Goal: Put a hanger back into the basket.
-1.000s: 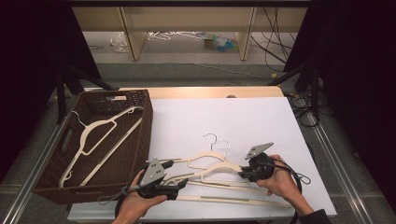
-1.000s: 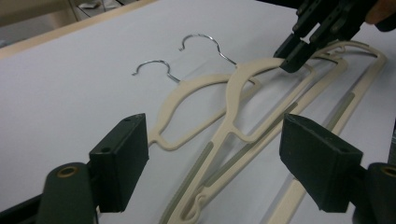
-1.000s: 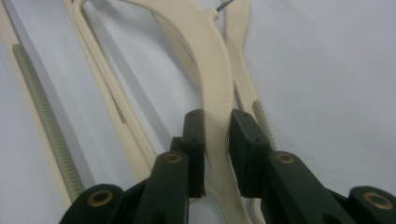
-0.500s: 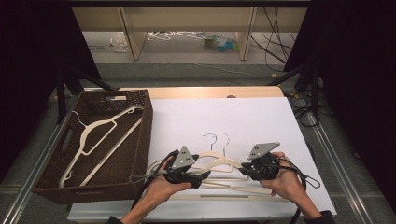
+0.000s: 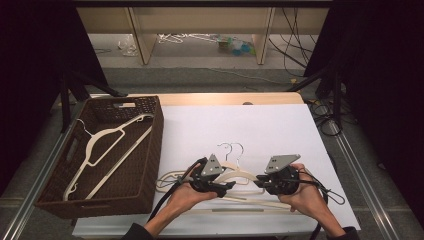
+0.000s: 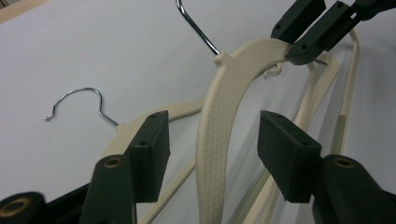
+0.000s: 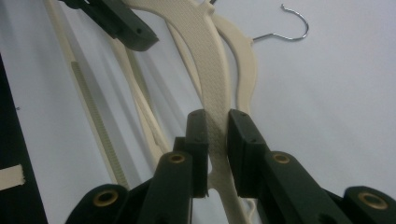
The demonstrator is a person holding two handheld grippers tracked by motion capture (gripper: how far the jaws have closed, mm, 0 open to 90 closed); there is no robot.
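Two cream hangers with metal hooks lie overlapped on the white table (image 5: 250,125). My right gripper (image 7: 217,140) is shut on one arm of the upper, textured hanger (image 7: 205,51), near its end. The other arm of that hanger (image 6: 219,126) runs between the jaws of my left gripper (image 6: 217,158). These jaws have just been closing, and a gap still shows on both sides of the arm. The second hanger (image 6: 182,108) lies flat underneath. In the high view both grippers, left (image 5: 227,186) and right (image 5: 260,179), sit at the table's near edge.
A dark wicker basket (image 5: 155,145) stands at the left of the table with another cream hanger (image 5: 107,142) lying in it. Black cables trail from both grippers toward the near edge. Shelving and loose wires lie on the floor beyond the table.
My left gripper has moved right from near the basket to the upper hanger's arm, and its jaws have narrowed around it. The right gripper keeps its grip, slightly raised.
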